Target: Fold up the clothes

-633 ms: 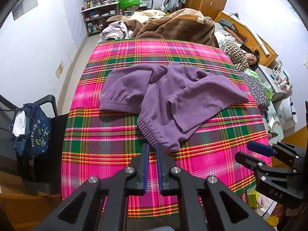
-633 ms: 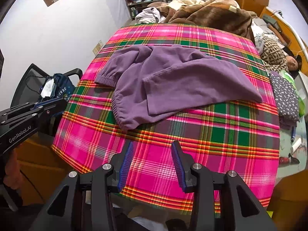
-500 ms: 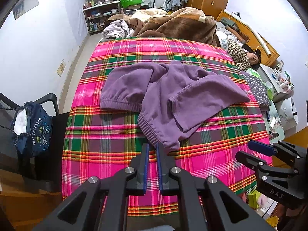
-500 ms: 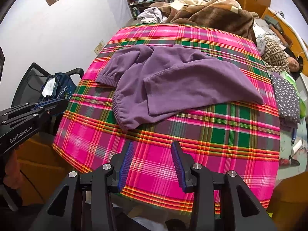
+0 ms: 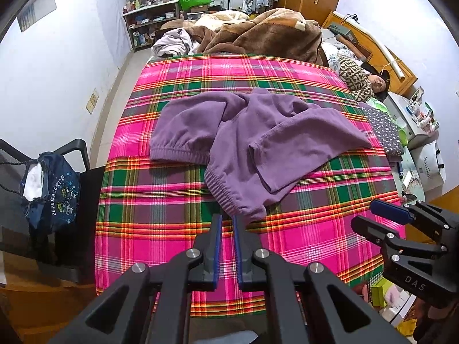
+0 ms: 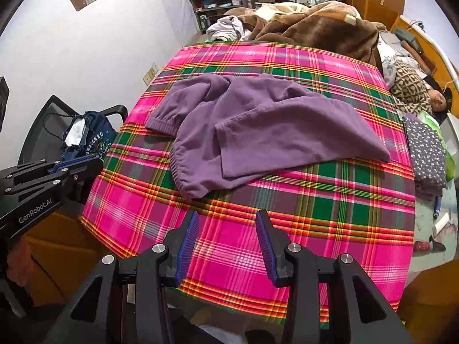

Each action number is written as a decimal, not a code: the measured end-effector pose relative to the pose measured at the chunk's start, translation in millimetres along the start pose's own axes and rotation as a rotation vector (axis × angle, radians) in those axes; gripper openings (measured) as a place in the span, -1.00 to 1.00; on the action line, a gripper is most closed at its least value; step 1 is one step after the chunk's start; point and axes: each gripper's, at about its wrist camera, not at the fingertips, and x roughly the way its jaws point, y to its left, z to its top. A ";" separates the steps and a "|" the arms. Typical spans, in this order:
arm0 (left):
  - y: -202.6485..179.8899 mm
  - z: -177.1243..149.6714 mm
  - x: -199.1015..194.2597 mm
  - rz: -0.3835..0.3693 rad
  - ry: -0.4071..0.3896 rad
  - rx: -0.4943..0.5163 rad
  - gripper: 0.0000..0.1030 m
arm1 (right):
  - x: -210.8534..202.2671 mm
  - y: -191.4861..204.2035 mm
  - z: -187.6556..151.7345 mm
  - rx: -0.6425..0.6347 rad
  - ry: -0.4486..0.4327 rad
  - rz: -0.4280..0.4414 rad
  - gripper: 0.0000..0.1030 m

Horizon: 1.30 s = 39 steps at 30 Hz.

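Item 1: the left gripper (image 5: pixel 226 223) is being held low over the near edge of the plaid cloth (image 5: pixel 160 200), its blue-padded jaws drawn nearly together with only a slim gap, nothing being gripped.

Item 2: the right gripper (image 6: pixel 226 226) is being held over the same near edge, jaws spread wide and empty.

Item 3: the purple garment (image 5: pixel 252 140) is being displayed crumpled in the middle of the plaid cloth, an elastic hem lying just beyond the left gripper's tips, a flap being folded over the top.

Item 4: a dark blue bag (image 5: pixel 51 189) is being hung on a black chair (image 5: pixel 74 149) to the left.

Item 5: a brown blanket (image 5: pixel 266 34) is being kept heaped beyond the cloth's far edge.
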 end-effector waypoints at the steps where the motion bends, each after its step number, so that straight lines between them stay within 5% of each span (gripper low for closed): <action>1: 0.5 0.0 -0.5 -0.001 0.002 0.000 -0.84 | -0.1 0.3 -0.4 -0.001 -0.002 0.000 -0.16; 10: 0.6 -0.1 -1.6 0.000 0.022 -0.008 -0.84 | -2.6 1.1 -0.3 -0.005 -0.011 0.004 -0.15; 17: -4.2 -0.3 -1.1 0.013 0.039 -0.010 -0.84 | -4.6 -4.3 1.0 -0.010 -0.020 0.011 0.04; 39: -28.3 -3.0 -7.1 0.009 0.030 -0.033 -0.85 | -11.2 -14.0 4.9 -0.075 -0.044 0.037 0.04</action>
